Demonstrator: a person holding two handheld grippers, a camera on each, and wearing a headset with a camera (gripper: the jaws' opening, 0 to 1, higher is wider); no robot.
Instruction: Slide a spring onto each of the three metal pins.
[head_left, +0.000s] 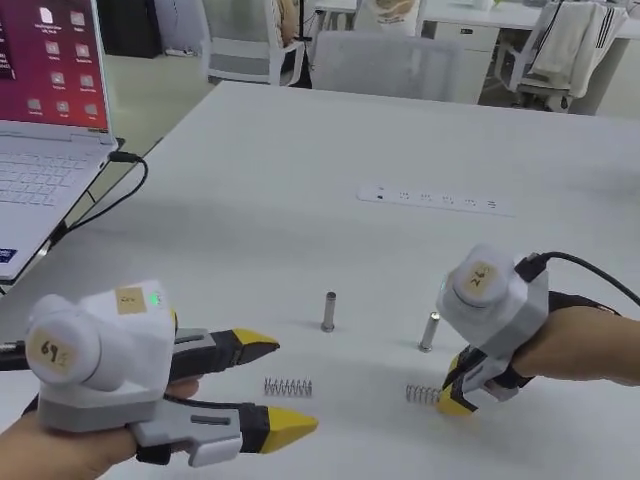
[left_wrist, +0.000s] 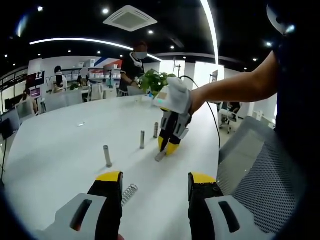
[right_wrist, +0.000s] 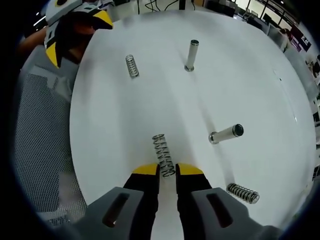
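Two bare metal pins stand upright on the white table (head_left: 300, 200), one (head_left: 328, 311) near the middle and one (head_left: 429, 331) beside my right gripper (head_left: 455, 400). A third upright pin (right_wrist: 242, 192) appears to have coils around it. My right gripper (right_wrist: 167, 172) is down at the table, its yellow tips shut on one end of a spring (right_wrist: 162, 150) that lies flat. A second spring (head_left: 288, 387) lies loose just ahead of my left gripper (head_left: 275, 385). That left gripper (left_wrist: 156, 180) is open and holds nothing, and the loose spring (left_wrist: 129, 192) shows by its left jaw.
An open laptop (head_left: 40, 120) sits at the table's left edge with a black cable (head_left: 120, 195) trailing from it. A white power strip (head_left: 440, 200) lies farther back. Chairs (head_left: 390, 65) stand beyond the far edge. A mesh chair (left_wrist: 260, 170) is close on my side.
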